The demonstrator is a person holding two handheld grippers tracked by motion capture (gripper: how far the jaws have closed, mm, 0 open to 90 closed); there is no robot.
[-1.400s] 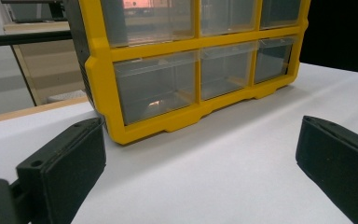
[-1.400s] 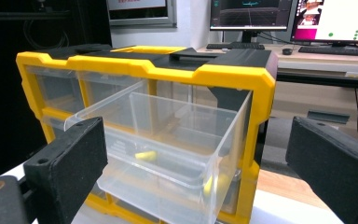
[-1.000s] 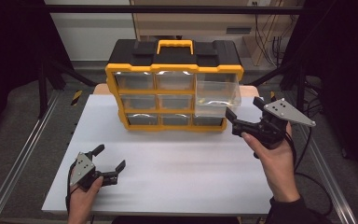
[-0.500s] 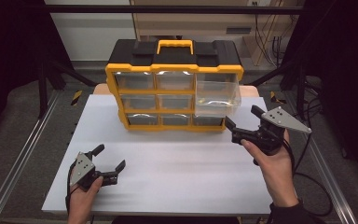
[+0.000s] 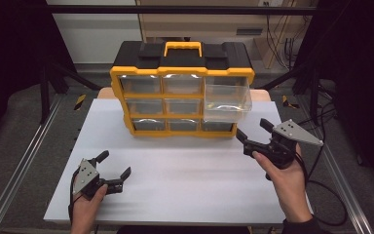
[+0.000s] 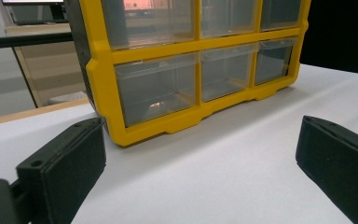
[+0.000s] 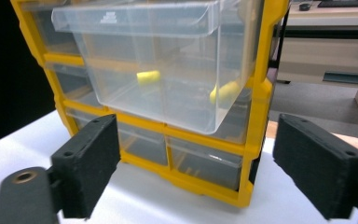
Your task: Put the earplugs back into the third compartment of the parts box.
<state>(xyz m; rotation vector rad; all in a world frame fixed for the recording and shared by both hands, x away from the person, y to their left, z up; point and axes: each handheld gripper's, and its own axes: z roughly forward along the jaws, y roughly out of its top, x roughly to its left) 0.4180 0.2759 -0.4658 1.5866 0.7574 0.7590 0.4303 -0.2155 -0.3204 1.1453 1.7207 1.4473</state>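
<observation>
A yellow-and-black drawer organizer (image 5: 180, 92) stands at the back of the white table (image 5: 185, 190). One clear drawer (image 5: 228, 102) in its right column is pulled out. In the right gripper view that drawer (image 7: 168, 60) holds two small yellow pieces (image 7: 148, 77). My right gripper (image 5: 251, 127) hovers just right of the organizer's lower right corner, pointing at it. Its jaws have just been closing a little but stand open (image 7: 196, 163) with nothing between them. My left gripper (image 5: 116, 163) rests open near the front left, facing the organizer's bottom row (image 6: 200, 154).
Metal rails run along both long sides of the table. A black cable (image 5: 328, 195) trails from the right gripper off the table's right edge. Dark frame struts stand behind the organizer on either side.
My right hand has sunk toward the table beside the organizer's right corner, and its jaws have narrowed slightly. The left hand has kept still.
</observation>
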